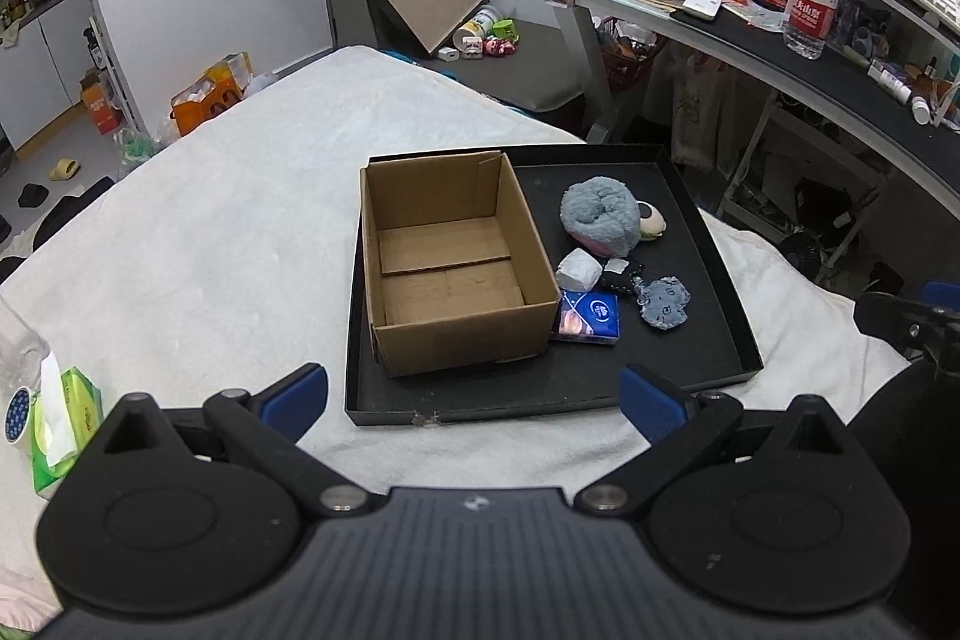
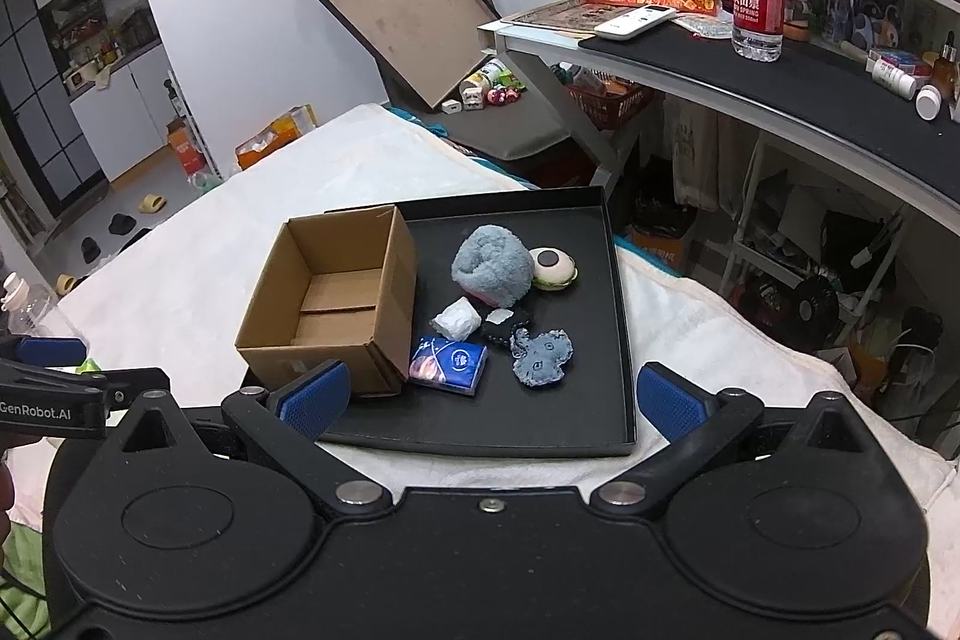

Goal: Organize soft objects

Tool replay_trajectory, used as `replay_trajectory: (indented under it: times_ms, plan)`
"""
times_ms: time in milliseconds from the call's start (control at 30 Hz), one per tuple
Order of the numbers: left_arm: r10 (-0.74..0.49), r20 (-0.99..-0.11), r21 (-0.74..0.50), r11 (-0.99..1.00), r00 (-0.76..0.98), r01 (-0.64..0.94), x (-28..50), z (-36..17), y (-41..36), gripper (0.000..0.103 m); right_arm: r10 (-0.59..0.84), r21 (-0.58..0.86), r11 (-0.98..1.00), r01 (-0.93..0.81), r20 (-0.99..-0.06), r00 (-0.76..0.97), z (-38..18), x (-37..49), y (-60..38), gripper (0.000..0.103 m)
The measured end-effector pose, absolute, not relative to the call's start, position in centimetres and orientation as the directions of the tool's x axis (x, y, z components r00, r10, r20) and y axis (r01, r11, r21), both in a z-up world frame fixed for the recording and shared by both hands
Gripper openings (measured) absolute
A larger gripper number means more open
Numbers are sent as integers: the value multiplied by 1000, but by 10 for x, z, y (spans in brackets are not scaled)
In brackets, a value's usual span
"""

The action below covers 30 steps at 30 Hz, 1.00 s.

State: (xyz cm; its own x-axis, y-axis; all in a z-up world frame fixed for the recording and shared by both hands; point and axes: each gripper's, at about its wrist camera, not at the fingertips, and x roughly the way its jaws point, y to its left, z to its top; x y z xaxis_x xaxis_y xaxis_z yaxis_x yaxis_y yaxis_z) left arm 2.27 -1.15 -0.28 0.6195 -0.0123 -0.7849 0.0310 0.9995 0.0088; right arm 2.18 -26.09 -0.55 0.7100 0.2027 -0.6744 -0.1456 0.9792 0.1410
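The left gripper (image 1: 474, 403) hovered with its blue-padded fingers (image 1: 297, 397) spread wide and nothing between them. Just beyond the fingertips lay the near rim of a shallow black tray (image 1: 540, 403) resting on a white blanket (image 1: 210, 232). Ahead of the left finger, inside the tray, stood an open cardboard box (image 1: 447, 268) with a bare floor. Ahead of the right finger lay the soft things: a blue tissue pack (image 1: 587, 317) touching the box's near corner, a white crumpled wad (image 1: 579, 269) just behind it, a fluffy grey-blue plush (image 1: 600, 214) farther on, and a flat blue felt piece (image 1: 665, 303) beside them.

The right gripper (image 2: 492, 397) was likewise spread wide and held nothing. Its left finger (image 2: 315, 397) overlapped the box's (image 2: 336, 298) near corner in the view (whether it touched the cardboard I could not tell). Between the fingers and a little beyond sat the tissue pack (image 2: 449, 364) and the felt piece (image 2: 540, 355), with the wad (image 2: 457, 319) and the plush (image 2: 492, 265) farther out. A round beige toy (image 2: 555, 268) touched the plush on its right. A small dark item (image 2: 504, 323) lay partly hidden between wad and felt piece. The tray's (image 2: 480, 439) near wall ran just ahead of both fingertips.
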Motion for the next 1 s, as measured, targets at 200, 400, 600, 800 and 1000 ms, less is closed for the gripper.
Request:
replay_trajectory:
  times_ms: [200,400,600,800,1000]
  plan:
    - [-10,-801,4,1000,598,22,39,-12,-9,102,191,140,981,-131,-692,696,-11,40,-264,103]
    - [-2,-820,0,1000,572,4,55,-21,-4,102,194,143,981,-131,-709,678,-18,56,-265,103]
    - [-4,-833,-16,1000,553,-18,73,-28,4,102,198,156,980,-123,-730,654,-24,76,-267,103]
    - [-1,-842,-30,999,540,-46,90,-35,14,102,199,152,980,-129,-738,645,-29,96,-269,103]
    - [3,-850,-42,996,527,-74,108,-41,25,102,227,169,974,-152,-739,635,-34,116,-266,103]
